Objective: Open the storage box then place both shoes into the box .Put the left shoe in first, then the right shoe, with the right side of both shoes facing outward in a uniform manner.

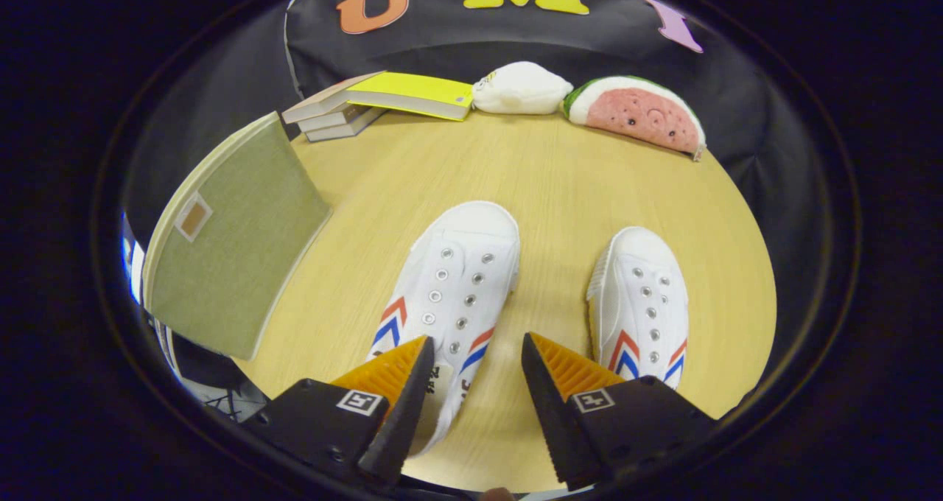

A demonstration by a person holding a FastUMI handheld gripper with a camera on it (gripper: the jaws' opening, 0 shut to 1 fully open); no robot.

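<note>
Two white canvas shoes with red and blue chevrons lie on the wooden table, toes pointing away from me. The left shoe (449, 287) sits just ahead of my fingers, its heel end reaching between them and partly under the left finger. The right shoe (642, 303) lies beyond the right finger, its heel hidden by that finger. My gripper (475, 372) hovers above them, open, with only the table and the left shoe's edge between its fingers. The olive-green fabric storage box (228, 243) stands to the left of the shoes, its lid shut.
Along the table's far edge lie a stack of books (368, 103) with a yellow cover on top, a white plush (521, 88) and a watermelon-slice plush (639, 114). Bare wood table (545, 177) stretches between these and the shoes.
</note>
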